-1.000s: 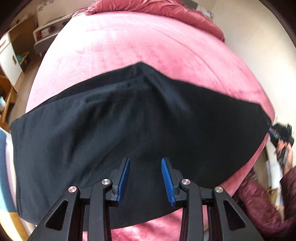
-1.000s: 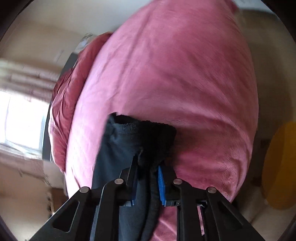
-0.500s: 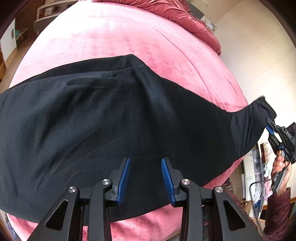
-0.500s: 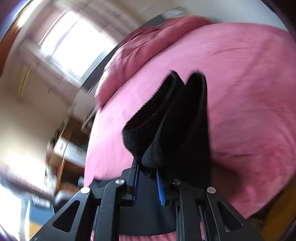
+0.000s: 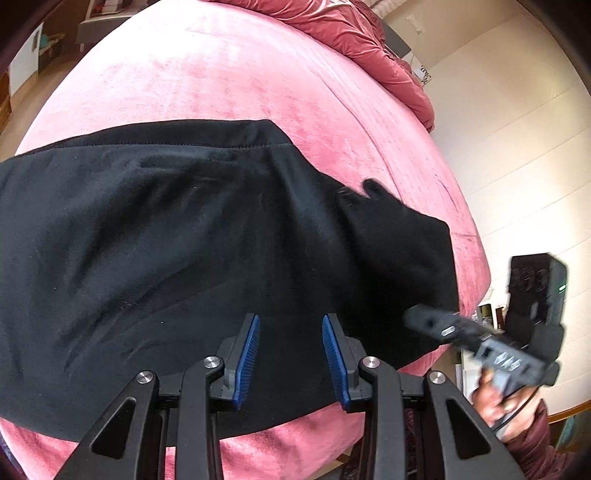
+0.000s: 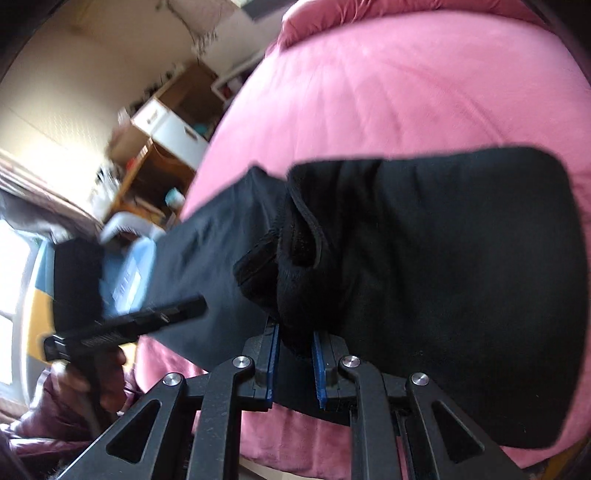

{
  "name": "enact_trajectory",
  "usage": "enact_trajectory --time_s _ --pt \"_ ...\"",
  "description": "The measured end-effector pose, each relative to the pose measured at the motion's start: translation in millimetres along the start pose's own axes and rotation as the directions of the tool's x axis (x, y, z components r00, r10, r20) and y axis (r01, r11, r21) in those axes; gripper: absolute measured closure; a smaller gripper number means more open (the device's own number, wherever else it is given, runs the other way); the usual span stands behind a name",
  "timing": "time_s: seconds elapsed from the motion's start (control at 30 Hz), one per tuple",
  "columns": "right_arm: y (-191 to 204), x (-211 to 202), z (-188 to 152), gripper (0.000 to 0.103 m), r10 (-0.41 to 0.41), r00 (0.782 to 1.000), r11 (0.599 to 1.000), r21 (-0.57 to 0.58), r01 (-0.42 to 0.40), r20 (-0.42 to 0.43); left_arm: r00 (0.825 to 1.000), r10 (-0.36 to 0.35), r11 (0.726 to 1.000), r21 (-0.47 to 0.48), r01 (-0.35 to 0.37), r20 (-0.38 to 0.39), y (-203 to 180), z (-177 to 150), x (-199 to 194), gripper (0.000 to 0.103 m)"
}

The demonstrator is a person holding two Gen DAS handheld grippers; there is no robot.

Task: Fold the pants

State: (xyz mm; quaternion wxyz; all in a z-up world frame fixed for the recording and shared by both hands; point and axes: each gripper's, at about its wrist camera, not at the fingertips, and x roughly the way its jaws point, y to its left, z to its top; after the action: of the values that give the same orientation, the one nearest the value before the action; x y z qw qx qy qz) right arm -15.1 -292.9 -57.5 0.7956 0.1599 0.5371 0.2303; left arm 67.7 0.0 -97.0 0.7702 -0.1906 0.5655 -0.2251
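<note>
Black pants point(image 5: 166, 240) lie across a pink bed point(image 5: 221, 74), folded lengthwise. My left gripper point(image 5: 290, 356) is open and empty, hovering over the near edge of the pants. My right gripper point(image 6: 294, 363) is shut on the waistband end of the pants point(image 6: 295, 266) and holds it folded over the rest of the fabric point(image 6: 443, 240). In the left wrist view the right gripper point(image 5: 480, 339) shows at the right, beside the folded-over end point(image 5: 399, 229). In the right wrist view the left gripper point(image 6: 129, 325) shows at the left.
A crumpled red duvet point(image 5: 351, 29) lies at the far end of the bed. Wooden shelves and a white cabinet point(image 6: 173, 125) stand beyond the bed. A pale wall point(image 5: 517, 129) runs close along the bed's right side.
My right gripper has carried the waistband end leftward over the pants, folding it onto the legs. My left gripper has stayed open above the near edge.
</note>
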Motion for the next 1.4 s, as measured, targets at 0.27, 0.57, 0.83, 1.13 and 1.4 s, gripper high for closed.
enact_trajectory --time_s 0.27,0.57,0.83,1.13,1.4 --pt "14 23 -5 0.082 -0.115 0.992 0.984 -0.143 0.108 -0.048 0.990 -0.136 0.989 -0.070 0.133 -0.035 -14 13 16 0.058" --pt "7 -23 -27 0.049 -0.036 0.999 0.988 -0.148 0.033 -0.018 0.975 -0.192 0.976 -0.124 0.178 -0.110 -32 27 46 0.038" --pt "-81 -114 -66 0.048 -0.240 0.968 0.967 0.110 0.232 0.068 0.973 -0.113 0.991 -0.096 0.095 -0.203 -52 20 78 0.060" --pt "-118 -97 -93 0.036 -0.338 0.941 0.917 0.222 0.332 -0.011 0.967 -0.217 0.976 0.002 0.219 -0.133 -93 23 48 0.084" --pt "-119 -78 -62 0.033 -0.337 0.935 0.890 0.359 0.279 0.108 0.931 -0.358 0.928 0.079 0.363 -0.074 -141 28 4 0.084"
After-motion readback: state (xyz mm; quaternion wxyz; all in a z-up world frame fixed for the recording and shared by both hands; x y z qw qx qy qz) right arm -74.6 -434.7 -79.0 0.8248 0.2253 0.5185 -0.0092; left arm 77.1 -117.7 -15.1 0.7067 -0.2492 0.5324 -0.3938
